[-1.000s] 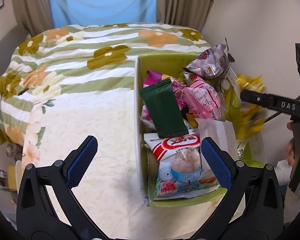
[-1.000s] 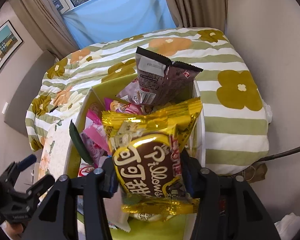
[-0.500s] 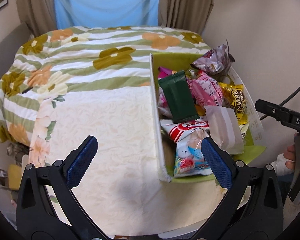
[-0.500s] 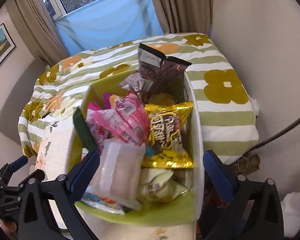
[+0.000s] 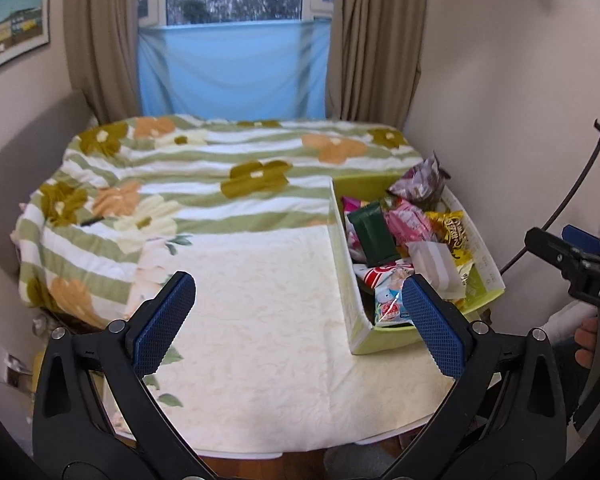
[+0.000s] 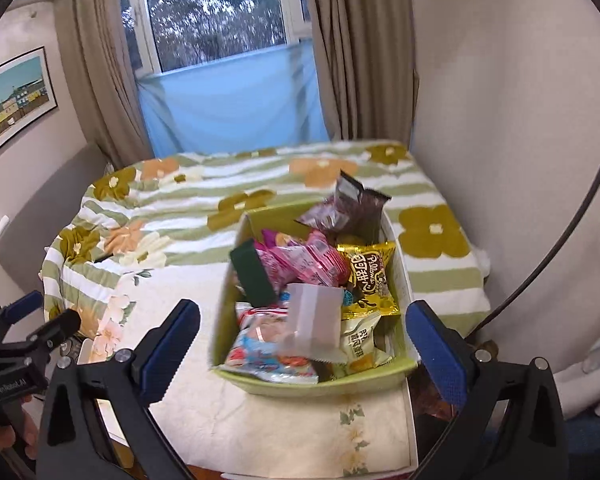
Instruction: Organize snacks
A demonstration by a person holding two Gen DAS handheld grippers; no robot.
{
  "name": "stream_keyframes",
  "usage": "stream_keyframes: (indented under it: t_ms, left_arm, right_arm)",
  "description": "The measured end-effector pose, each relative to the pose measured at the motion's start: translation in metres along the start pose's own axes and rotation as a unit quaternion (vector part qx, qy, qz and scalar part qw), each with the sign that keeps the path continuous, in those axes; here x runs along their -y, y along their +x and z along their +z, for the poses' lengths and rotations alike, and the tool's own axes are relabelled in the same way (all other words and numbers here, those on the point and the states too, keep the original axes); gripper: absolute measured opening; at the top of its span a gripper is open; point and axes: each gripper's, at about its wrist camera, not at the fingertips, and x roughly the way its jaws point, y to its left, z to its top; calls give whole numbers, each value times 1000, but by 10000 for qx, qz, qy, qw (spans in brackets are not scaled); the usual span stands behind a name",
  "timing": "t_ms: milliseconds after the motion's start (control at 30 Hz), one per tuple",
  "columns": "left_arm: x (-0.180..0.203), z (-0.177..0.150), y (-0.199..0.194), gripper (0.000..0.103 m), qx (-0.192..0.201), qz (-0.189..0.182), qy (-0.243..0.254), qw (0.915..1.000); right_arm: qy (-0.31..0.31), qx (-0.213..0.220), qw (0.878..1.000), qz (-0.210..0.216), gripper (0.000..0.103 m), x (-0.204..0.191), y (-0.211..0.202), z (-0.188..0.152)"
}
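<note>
with both jaws spread wide and empty, left hand-held gripper [image 5: 298, 314] and right hand-held gripper [image 6: 302, 338] hover above the surface [image 5: 260, 320]; green box [image 6: 320, 386] of snack packets [image 6: 366, 276] sits at its three o'clock edge.

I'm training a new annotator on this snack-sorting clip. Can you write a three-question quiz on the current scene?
1. True or false: the right tongs hold a snack packet.
2. Which packet lies against the green box's right wall? A) the gold packet B) the dark green packet C) the pink packet
3. Fill in: the brown packet stands at the box's ___ end, toward the window.

Key: 1 false, both tongs are open and empty; the left tongs too. 2 A. 3 far.
</note>
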Motion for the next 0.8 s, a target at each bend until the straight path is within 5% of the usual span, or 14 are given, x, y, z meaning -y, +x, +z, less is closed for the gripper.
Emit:
stream_keyframes:
  t_ms: [300,800]
  left_arm:
    - [-12,-19,-54,102,350,122,12,9993]
    - [-2,-27,-66,102,475,157,59,9987]
  right_arm:
    - [-219,359,9991,-86,102,-30,-48,-27]
    - [-210,524,9983,-139,102,-33,-65,-39]
